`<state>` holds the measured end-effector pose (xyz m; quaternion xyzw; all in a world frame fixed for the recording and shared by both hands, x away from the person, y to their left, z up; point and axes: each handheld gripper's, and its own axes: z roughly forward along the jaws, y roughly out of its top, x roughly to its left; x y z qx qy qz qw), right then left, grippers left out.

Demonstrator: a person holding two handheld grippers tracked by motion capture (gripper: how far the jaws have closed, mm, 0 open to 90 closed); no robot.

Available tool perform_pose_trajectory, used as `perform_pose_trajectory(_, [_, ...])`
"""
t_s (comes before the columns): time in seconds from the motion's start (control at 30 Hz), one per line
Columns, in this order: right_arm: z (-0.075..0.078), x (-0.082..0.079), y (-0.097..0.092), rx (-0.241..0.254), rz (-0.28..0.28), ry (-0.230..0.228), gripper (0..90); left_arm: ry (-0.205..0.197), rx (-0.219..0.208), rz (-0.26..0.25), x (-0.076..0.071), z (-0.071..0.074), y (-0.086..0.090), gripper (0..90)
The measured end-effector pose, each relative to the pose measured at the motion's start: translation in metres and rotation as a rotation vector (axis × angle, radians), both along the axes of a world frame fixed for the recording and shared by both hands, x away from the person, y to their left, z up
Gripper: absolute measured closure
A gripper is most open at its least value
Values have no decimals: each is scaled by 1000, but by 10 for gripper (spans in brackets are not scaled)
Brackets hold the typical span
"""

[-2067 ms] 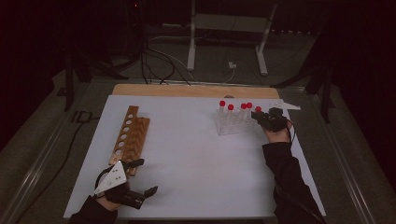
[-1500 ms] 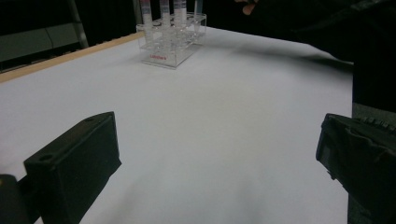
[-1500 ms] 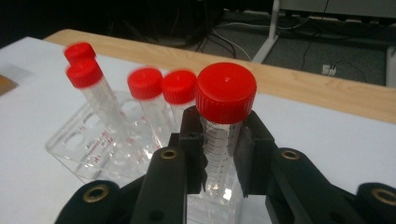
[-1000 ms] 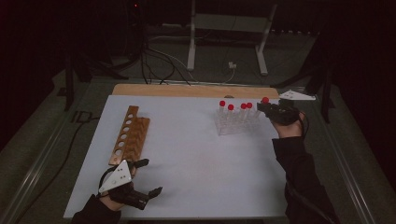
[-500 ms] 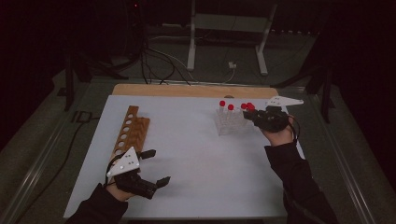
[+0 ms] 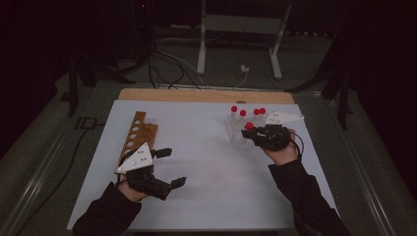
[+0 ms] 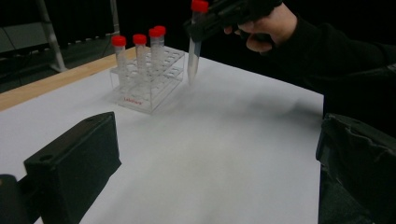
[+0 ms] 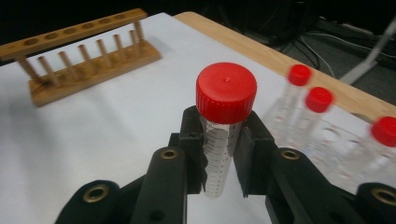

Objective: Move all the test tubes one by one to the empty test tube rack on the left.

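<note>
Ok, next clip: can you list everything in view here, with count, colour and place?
Held tube: one, clear with red cap, upright in the right hand-held gripper.
Tubes in clear rack: four, red caps, far right of the sheet.
Wooden rack: one, brown, holes unfilled, left side.
Sheet: one, white, covering the table.
Wooden board: one, tan, along the far edge.
Cables: several, on the floor behind.
Left hand-held gripper: black, open, near left.
Sleeves: two, dark.

Wooden rack (image 6: 136, 138) at mat's (image 6: 206, 196) left, tube rack (image 6: 241, 129) at right, well apart.
</note>
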<state>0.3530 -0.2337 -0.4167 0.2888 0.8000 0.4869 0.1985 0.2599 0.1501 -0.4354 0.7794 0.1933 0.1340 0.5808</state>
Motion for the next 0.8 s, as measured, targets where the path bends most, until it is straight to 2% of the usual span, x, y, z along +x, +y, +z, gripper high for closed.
perform_pose_trajectory(0.3, [-3,-14,25,-19,69,-3,751,-11,17,-26,4,16,-16,4])
perform_pose_trajectory(0.47, [-9,-23,43,-31,130,7,751,-21,20,-33,8,24,-25,16])
perform_pose_trajectory(0.57, [-14,-28,52,-32,157,11,751,-37,19,-51,10,30,-34,36])
perform_pose_trajectory(0.7, [-19,-34,61,-26,191,24,751,-50,32,-59,15,34,-43,55])
perform_pose_trajectory(0.8, [-22,-38,67,-25,210,29,751,-53,32,-64,19,34,-50,101])
